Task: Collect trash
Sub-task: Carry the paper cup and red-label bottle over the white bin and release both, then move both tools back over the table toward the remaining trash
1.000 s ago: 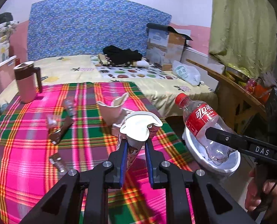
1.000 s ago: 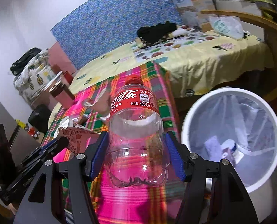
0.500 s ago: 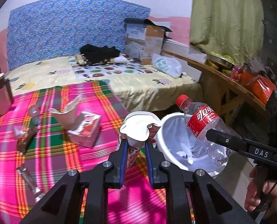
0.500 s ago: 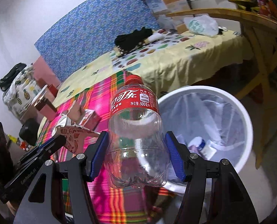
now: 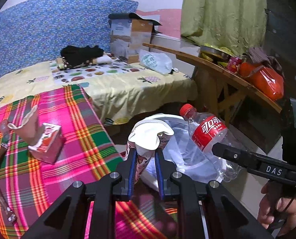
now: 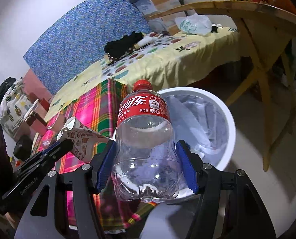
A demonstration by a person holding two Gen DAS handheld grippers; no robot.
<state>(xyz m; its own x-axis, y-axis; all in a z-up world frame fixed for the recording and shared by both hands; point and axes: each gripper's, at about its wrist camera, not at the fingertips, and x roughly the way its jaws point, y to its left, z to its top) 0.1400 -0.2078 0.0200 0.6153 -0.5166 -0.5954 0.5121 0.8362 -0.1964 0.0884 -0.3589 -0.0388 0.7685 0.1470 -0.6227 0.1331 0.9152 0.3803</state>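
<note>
A: So, what does each claw hold?
B: The left claw (image 5: 145, 159) grips a paper cup (image 5: 148, 137); the right claw (image 6: 146, 159) clamps the empty bottle (image 6: 145, 137), both above the white bin (image 6: 230, 131).

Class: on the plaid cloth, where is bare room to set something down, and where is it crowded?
Bare: the plaid cloth between the pink carton and its right edge. Crowded: the left side, with the carton and wrappers.

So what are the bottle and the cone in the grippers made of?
Clear red-capped bottle: thin glossy plastic, see-through with highlights and a printed red film label. Patterned cone cup: apparently matte paper, with a crumpled white rim.
</note>
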